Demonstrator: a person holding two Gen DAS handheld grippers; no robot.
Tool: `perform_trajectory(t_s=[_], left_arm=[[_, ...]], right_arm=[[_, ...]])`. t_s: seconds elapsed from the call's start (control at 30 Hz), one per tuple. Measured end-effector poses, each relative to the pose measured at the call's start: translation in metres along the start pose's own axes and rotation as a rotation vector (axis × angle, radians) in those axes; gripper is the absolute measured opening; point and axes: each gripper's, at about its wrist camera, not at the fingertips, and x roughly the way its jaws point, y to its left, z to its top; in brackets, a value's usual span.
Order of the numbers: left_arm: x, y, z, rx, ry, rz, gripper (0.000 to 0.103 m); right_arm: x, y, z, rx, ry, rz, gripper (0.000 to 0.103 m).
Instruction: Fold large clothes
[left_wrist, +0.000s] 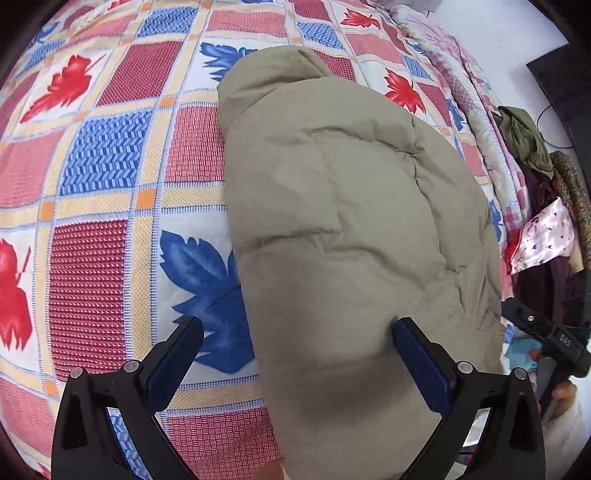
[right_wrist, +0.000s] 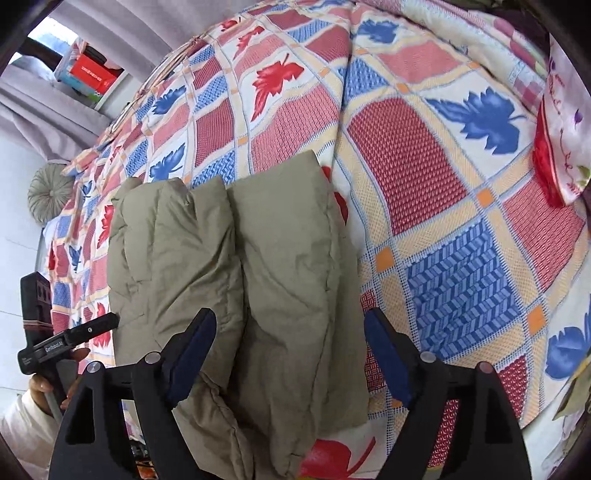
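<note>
A puffy olive-khaki quilted jacket (left_wrist: 343, 229) lies folded into a thick bundle on the patterned bedspread (left_wrist: 96, 155). My left gripper (left_wrist: 297, 326) is open and empty, hovering just above the bundle's near left edge. In the right wrist view the jacket (right_wrist: 236, 280) shows as two padded lobes side by side. My right gripper (right_wrist: 290, 319) is open and empty above its near end. The left gripper (right_wrist: 70, 338) shows at that view's left edge, and the right gripper (left_wrist: 546, 339) at the left wrist view's right edge.
The bedspread (right_wrist: 436, 177) has red and blue leaf squares. A pile of other clothes (left_wrist: 543, 206) lies at the bed's right side. A floral cloth (right_wrist: 561, 125) lies at the right. A round cushion (right_wrist: 48, 192) and a shelf with boxes (right_wrist: 88, 74) stand beyond the bed.
</note>
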Motion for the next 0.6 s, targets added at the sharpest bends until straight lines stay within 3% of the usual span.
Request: perform_trajectory(t_s=[0.33,0.53,0.6], left_arm=[[0.019,0.008,0.003,-0.029,0.053,-0.144,0.103],[0.033,0.027,0.005,-0.107,0.086,-0.266,0.103],[0.036,0.032,0.005,-0.109,0.088,-0.267,0.103]], right_arm=[[0.041,-0.024,0.006,0.1,0.098,0.135,0.085],[0.065,-0.035,0.018,0.118,0.127,0.227,0.085],[0.073,-0.039,0.02,0.141,0.138,0.259,0.086]])
